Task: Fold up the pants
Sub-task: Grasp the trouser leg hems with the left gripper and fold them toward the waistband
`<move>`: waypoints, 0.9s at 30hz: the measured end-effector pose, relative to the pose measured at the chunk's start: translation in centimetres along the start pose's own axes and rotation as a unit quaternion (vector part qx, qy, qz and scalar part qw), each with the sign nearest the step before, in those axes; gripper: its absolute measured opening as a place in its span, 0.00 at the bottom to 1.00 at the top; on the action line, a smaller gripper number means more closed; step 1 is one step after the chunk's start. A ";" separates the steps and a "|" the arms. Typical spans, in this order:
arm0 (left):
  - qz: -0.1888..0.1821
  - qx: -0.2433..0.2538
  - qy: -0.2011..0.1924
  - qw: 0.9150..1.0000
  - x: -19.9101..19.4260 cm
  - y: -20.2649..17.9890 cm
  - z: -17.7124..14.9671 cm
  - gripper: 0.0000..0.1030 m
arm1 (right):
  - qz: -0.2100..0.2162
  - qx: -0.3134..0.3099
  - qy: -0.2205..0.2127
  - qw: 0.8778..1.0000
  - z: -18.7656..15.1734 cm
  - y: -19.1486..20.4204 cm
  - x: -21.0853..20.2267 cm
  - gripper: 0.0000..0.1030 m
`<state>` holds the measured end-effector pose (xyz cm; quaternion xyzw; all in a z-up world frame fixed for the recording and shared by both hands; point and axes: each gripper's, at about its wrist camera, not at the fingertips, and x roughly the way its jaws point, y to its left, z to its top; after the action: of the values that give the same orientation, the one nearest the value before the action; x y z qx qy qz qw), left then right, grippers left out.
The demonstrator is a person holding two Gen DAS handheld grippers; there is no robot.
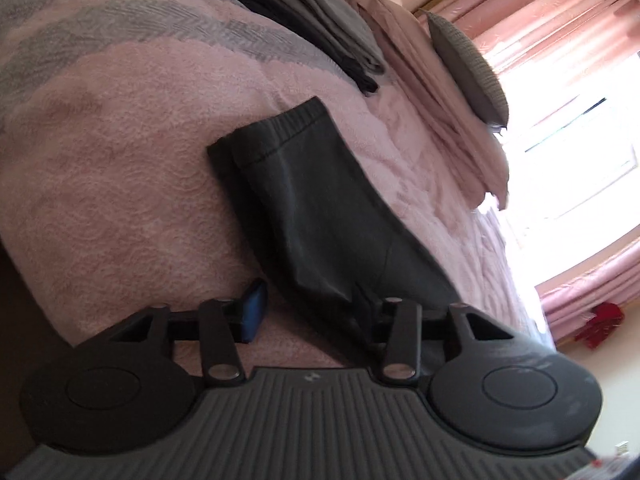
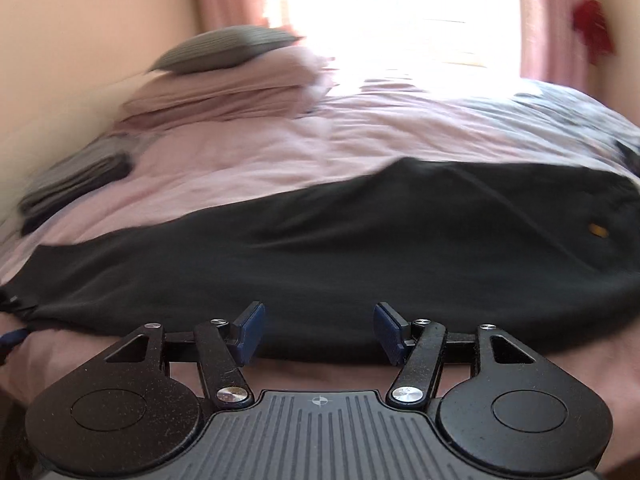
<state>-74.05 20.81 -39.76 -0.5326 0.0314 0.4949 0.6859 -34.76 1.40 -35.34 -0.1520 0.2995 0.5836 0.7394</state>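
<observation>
Dark grey pants (image 2: 360, 248) lie lengthwise across the pink bed cover (image 2: 320, 140); a small yellow tag shows near their right end. My right gripper (image 2: 320, 332) is open at the pants' near edge, its blue pads (image 2: 250, 330) standing either side of the cloth. In the left wrist view a pant leg (image 1: 312, 208) with a ribbed cuff (image 1: 280, 128) runs away from my left gripper (image 1: 316, 312). That gripper is open: one blue pad (image 1: 254, 314) stands clear over the cover, while the other finger is hidden under the dark cloth.
A stack of folded grey clothes (image 1: 320, 28) (image 2: 76, 184) rests further up the bed. Pink pillows (image 2: 224, 92) carry a grey cushion (image 1: 468, 68) (image 2: 224, 52) by the wall. Pink curtains (image 1: 540, 12) frame a bright window. A red object (image 2: 592, 32) hangs there.
</observation>
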 end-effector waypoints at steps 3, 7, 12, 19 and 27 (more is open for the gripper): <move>-0.014 0.002 -0.014 1.000 -0.5 0.1 0.2 0.22 | 0.040 -0.041 -0.011 0.998 -0.2 4.4 1.6 0.56; -0.019 -0.037 -0.004 0.999 0.2 2.3 0.4 0.25 | 0.060 -0.072 -0.026 0.995 -0.8 8.1 3.0 0.56; -0.022 -0.029 -0.012 0.999 0.3 2.3 0.4 0.25 | 0.031 -0.093 -0.029 0.995 -2.1 9.9 4.1 0.56; -0.012 -0.011 -0.023 1.000 1.2 1.9 0.8 0.19 | 0.015 -0.107 -0.024 0.994 -3.0 11.3 5.3 0.57; 0.032 0.168 -0.089 0.981 -0.8 -5.4 0.7 0.08 | 0.067 -0.049 0.001 0.997 -1.5 8.5 5.3 0.58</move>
<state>-70.95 21.15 -35.21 -0.3620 0.0698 0.5500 0.7494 -42.54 6.93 -38.77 -0.1683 0.2804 0.6458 0.6899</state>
